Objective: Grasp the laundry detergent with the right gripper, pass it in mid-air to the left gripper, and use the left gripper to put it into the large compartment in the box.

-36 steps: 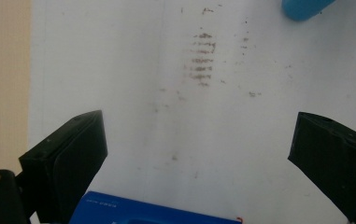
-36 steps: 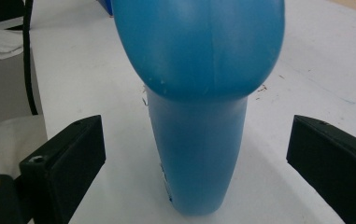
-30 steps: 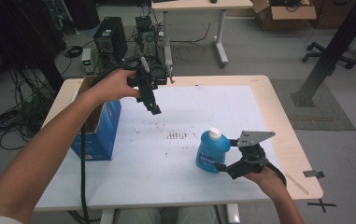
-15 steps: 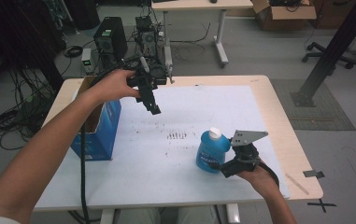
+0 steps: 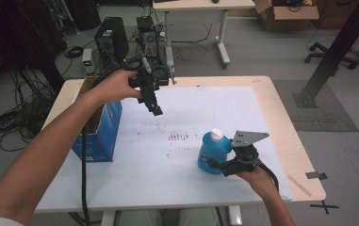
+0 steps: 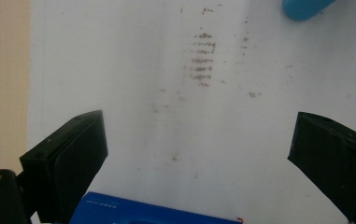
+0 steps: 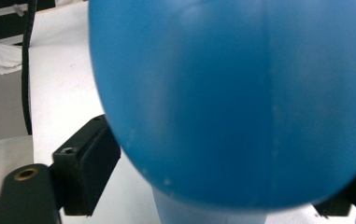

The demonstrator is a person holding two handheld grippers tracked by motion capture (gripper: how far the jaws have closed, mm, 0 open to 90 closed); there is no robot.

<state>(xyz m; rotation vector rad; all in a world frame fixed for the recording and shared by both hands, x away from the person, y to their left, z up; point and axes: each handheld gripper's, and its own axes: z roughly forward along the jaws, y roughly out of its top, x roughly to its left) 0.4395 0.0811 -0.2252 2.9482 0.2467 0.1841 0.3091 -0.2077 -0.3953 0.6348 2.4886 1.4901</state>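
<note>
A blue bottle (image 5: pixel 214 151) with a white cap is standing upright on the white sheet (image 5: pixel 191 117) covering the table (image 5: pixel 281 117), toward the near right corner. The right gripper (image 5: pixel 219 165) is being held just beside the bottle on its right, low at its base, by the hand (image 5: pixel 256 178) coming in from the near edge. Compared with the frame a second ago, this gripper is being brought in closer to the bottle, its grey plate now sitting nearer the cap. In the right gripper view the bottle (image 7: pixel 231 98) is being seen blurred and very close between the two black jaws, which are standing apart on either side of it; whether they are pressing on it cannot be told.

The left gripper (image 5: pixel 154 107) is being held in the air above the far left part of the table, where it was a second ago, pointing down toward the sheet. Its jaws are being kept wide apart with nothing between them, as the left gripper view shows. A blue box (image 5: pixel 99 132) is standing open at the left edge of the table, unchanged. Dark smudges (image 5: pixel 178 137) are marking the sheet near its middle.
</note>
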